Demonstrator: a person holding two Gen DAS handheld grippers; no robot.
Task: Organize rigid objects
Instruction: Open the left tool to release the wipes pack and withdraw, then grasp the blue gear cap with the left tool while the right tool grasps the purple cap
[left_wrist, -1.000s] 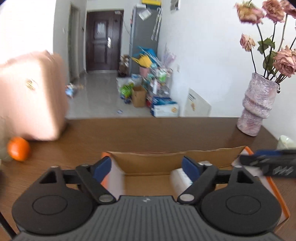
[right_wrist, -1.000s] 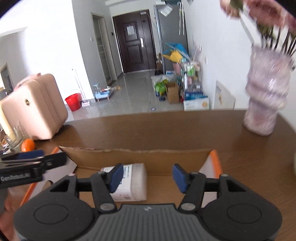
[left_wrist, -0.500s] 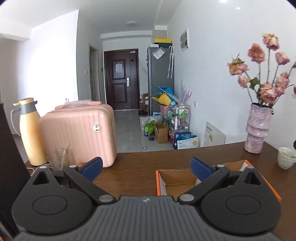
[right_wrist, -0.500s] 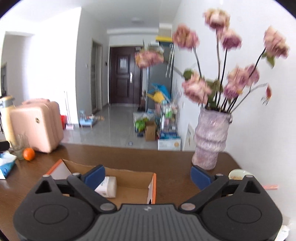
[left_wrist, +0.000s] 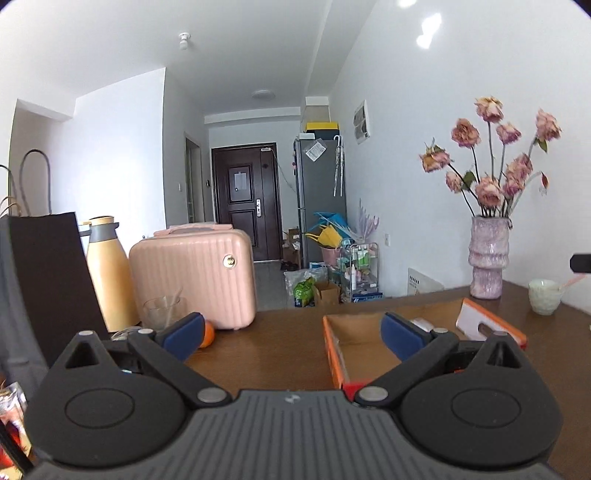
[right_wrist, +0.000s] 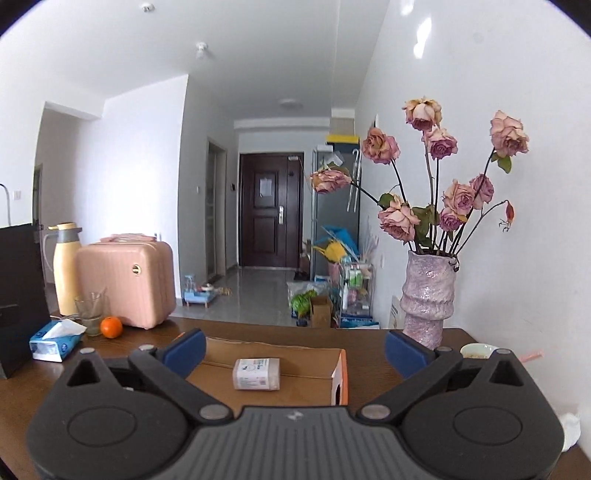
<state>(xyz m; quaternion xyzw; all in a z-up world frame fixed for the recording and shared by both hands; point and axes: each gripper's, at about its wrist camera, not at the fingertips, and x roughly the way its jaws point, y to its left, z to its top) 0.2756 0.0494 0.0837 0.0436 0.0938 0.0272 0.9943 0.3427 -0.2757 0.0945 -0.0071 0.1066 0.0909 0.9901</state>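
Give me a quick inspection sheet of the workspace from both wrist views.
Surface: brown wooden table.
Job's things: open cardboard box with a white packet lying inside.
Clutter: orange, tissue pack, glass, pink case, yellow flask, vase of roses, cup, black bag.
Grippers: left gripper and right gripper jaws wide, just been opening, nothing gripped.
Cables: nothing seen.
Surroundings: hallway, dark door, fridge, floor clutter.

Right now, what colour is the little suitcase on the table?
Pale pink, with a small gold round badge. The suitcase shows best in the left wrist view.
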